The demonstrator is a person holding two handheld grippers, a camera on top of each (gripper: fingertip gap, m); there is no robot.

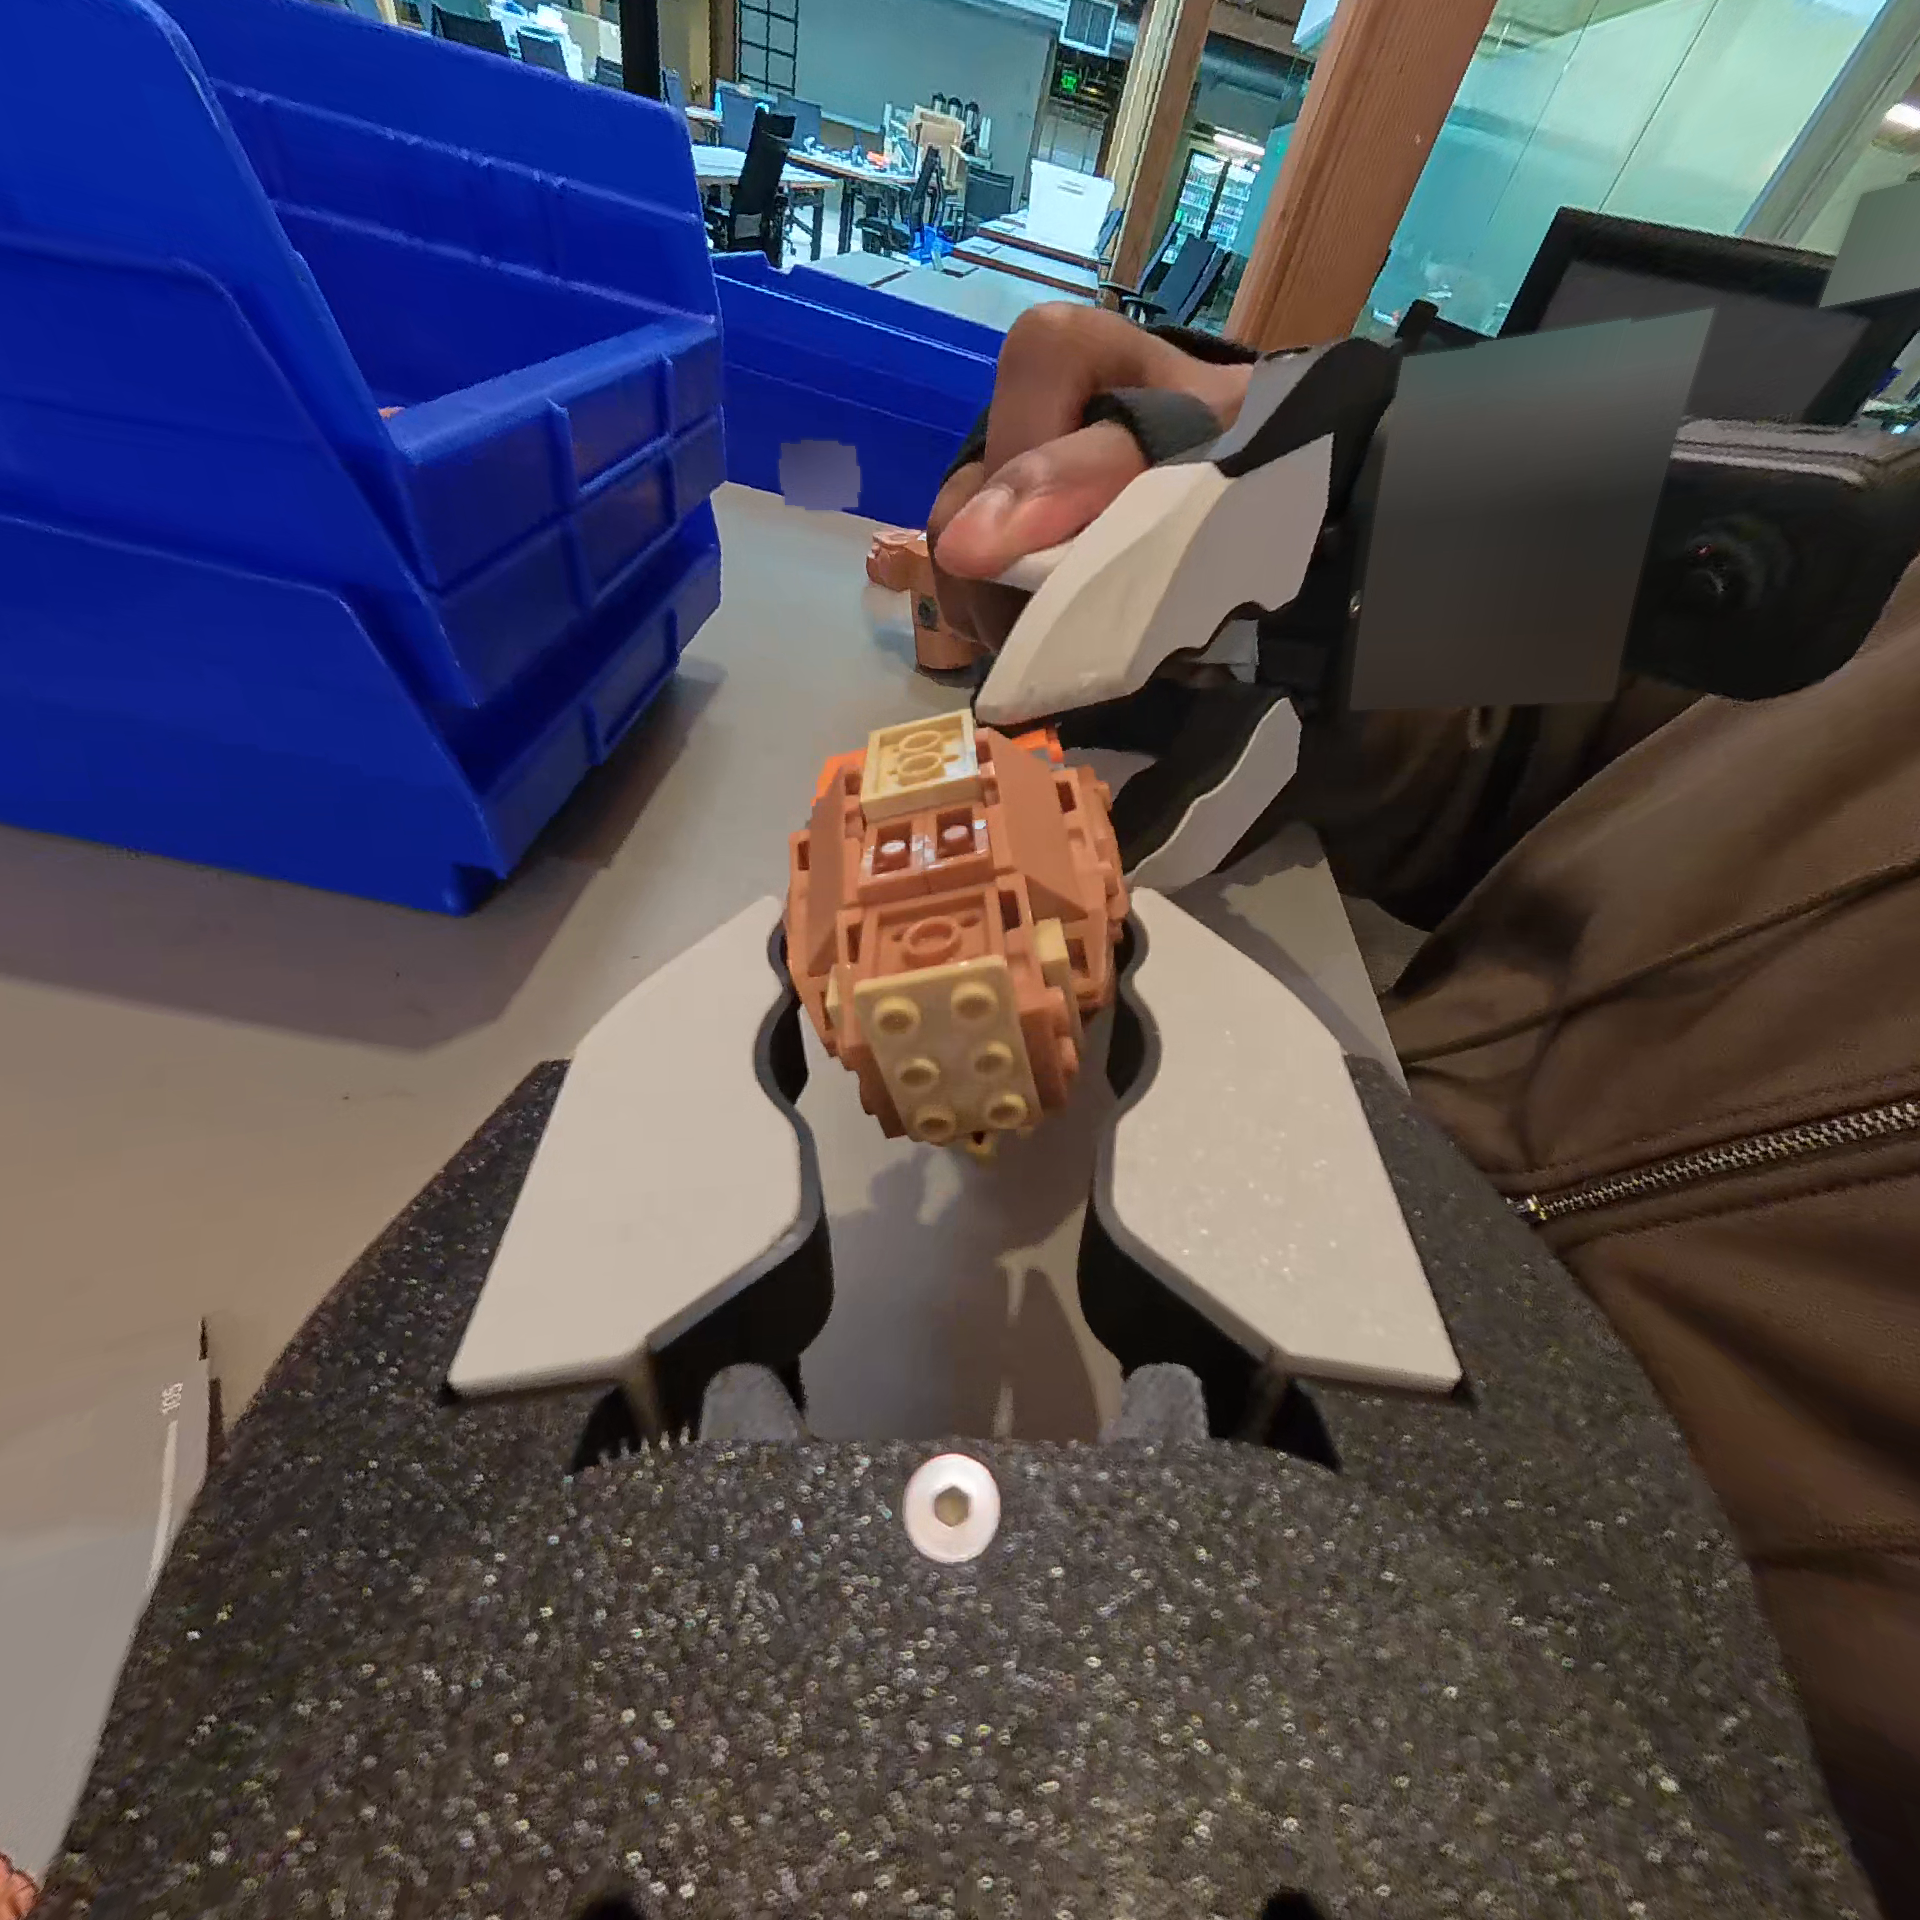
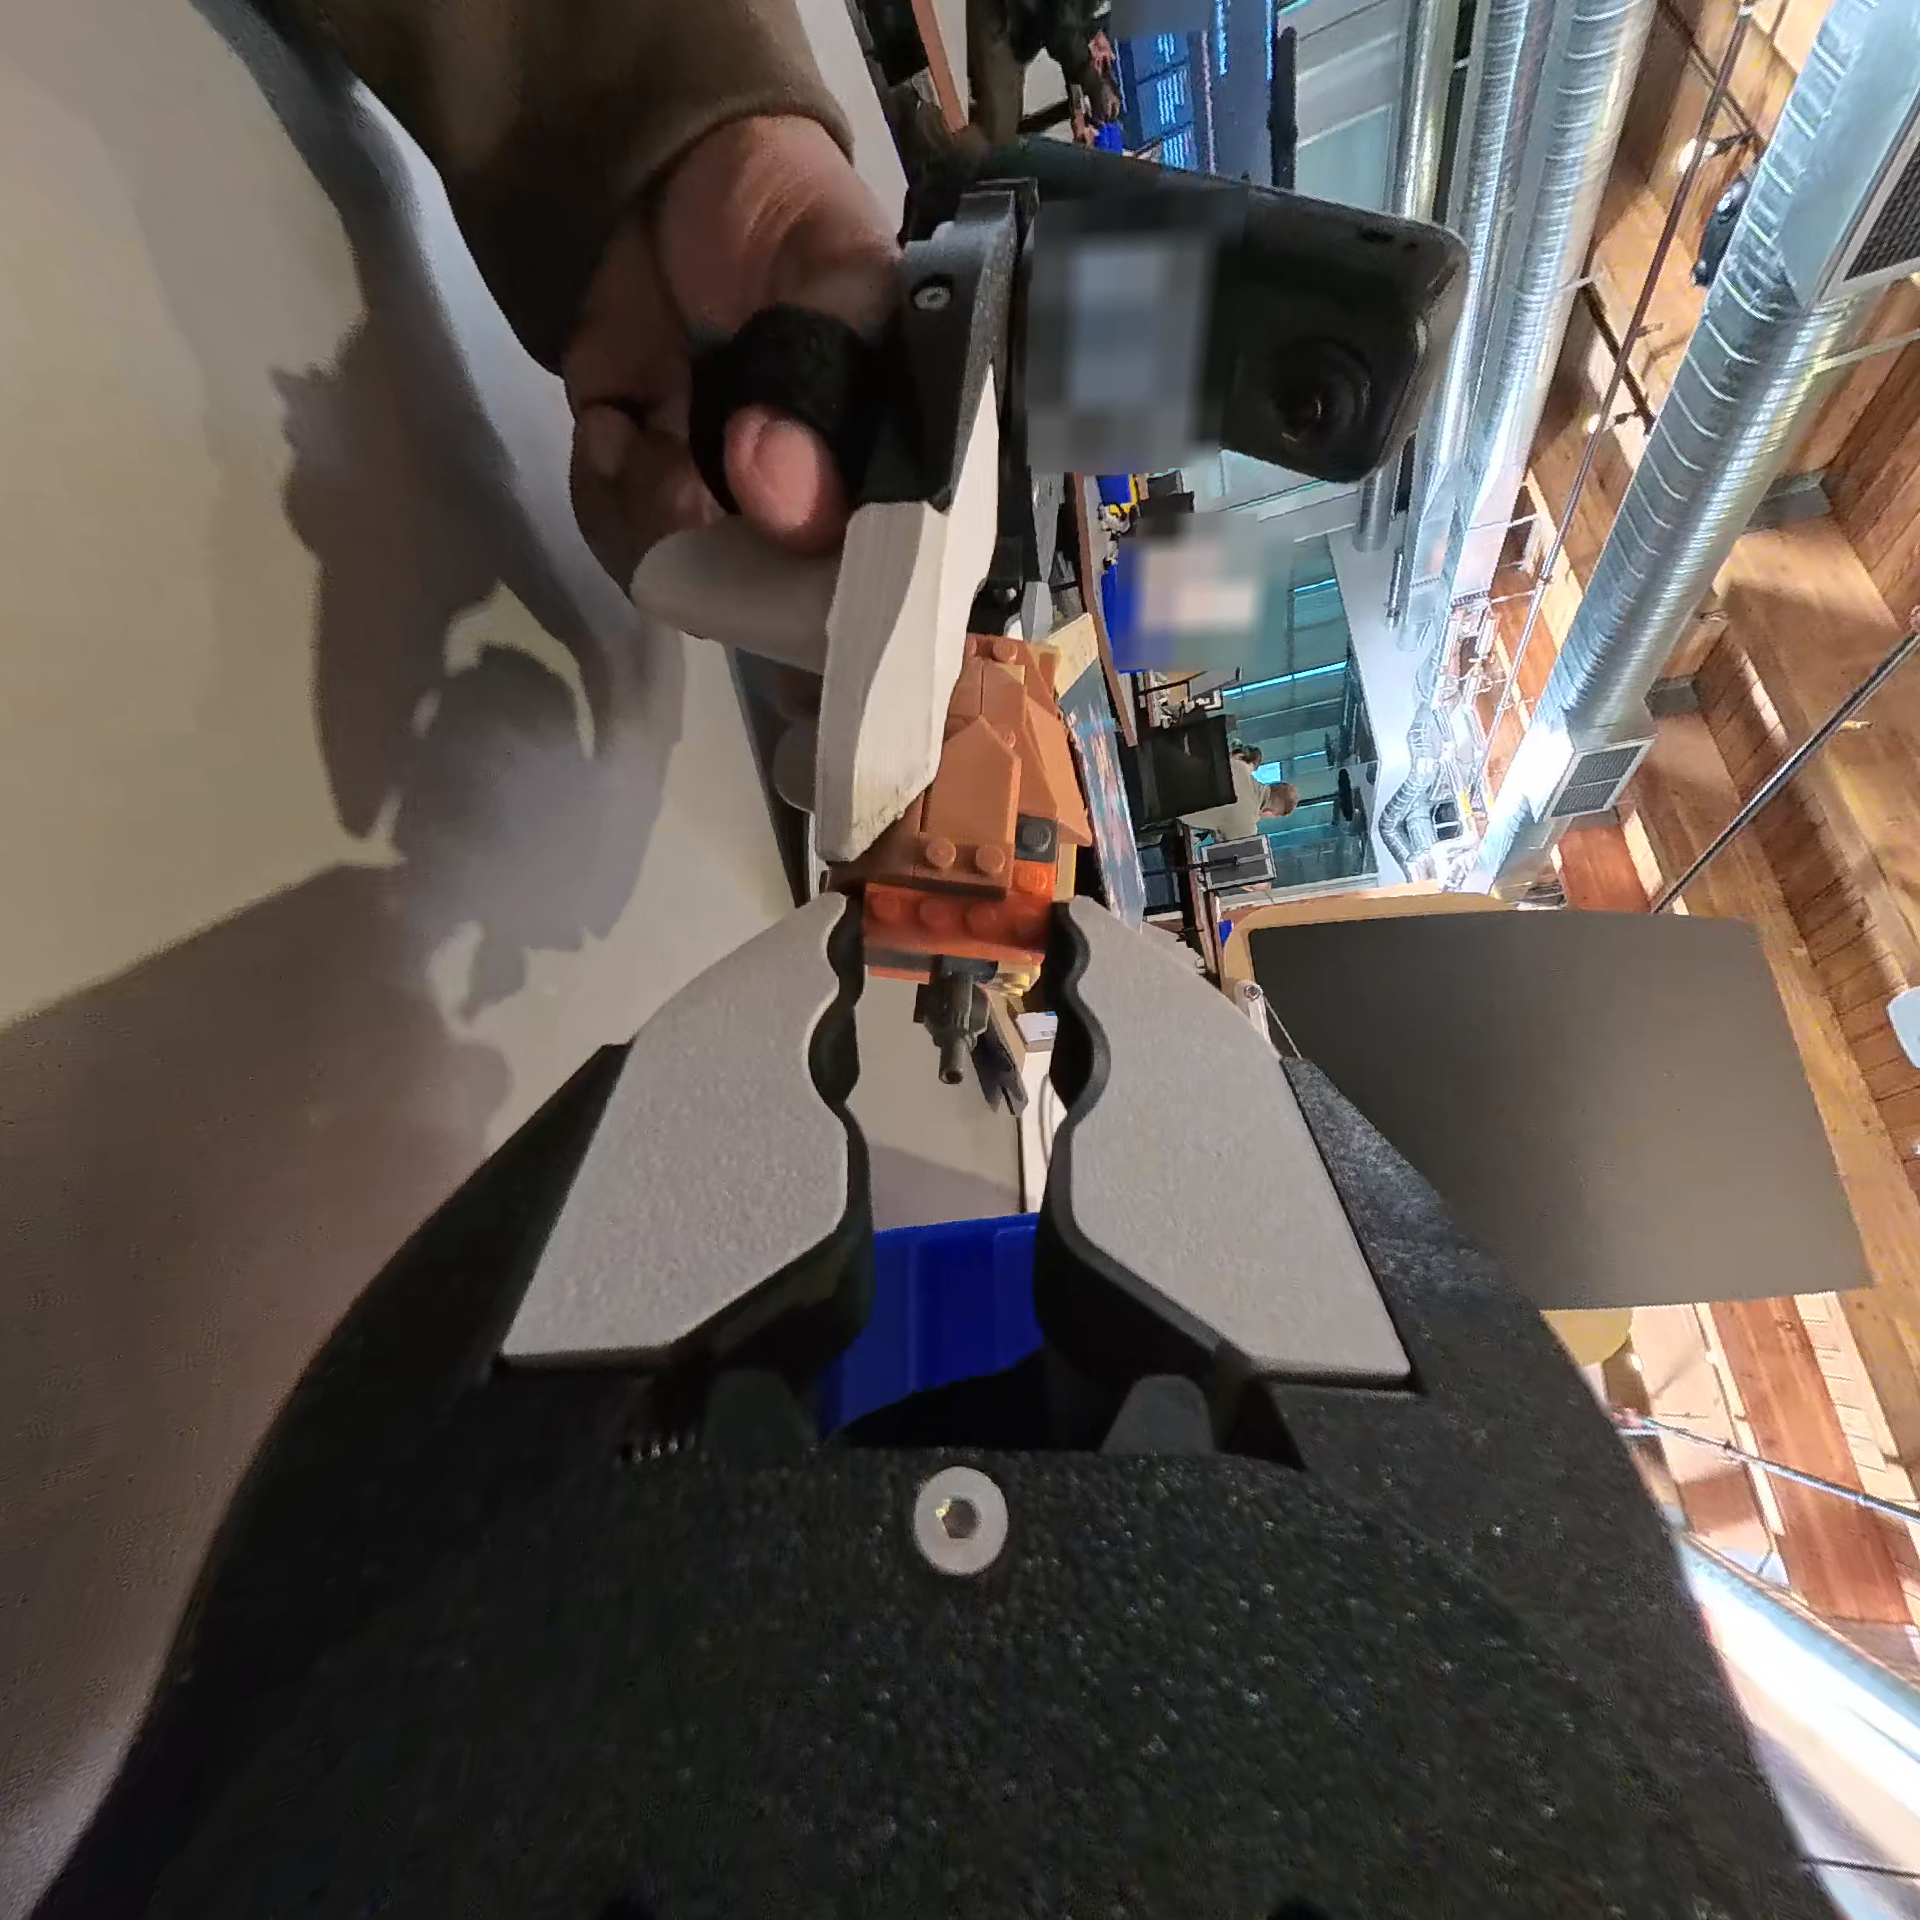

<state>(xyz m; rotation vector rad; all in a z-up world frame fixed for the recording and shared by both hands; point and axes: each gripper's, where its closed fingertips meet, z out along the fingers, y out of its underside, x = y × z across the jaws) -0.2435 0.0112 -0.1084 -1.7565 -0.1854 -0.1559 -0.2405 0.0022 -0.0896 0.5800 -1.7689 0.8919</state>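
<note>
Left wrist view: my left gripper (image 1: 956, 997) clamps the brown brick model (image 1: 951, 935) above the grey table (image 1: 260, 1039), beside blue bins (image 1: 343, 436). My right gripper (image 2: 951, 935), jaws narrow, pinches the model's orange end (image 2: 951, 920); I judge steady, opposed holds prevent slipping.

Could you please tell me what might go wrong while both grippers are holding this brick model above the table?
1. The left gripper clamps the rounded brown brick model only at its fingertips, so it might slip or rotate.
2. The right gripper pinches the orange section at the far end; pulling from both sides could snap pieces off unexpectedly.
3. Loose bricks might drop onto the grey table and roll toward the blue bins.
</note>
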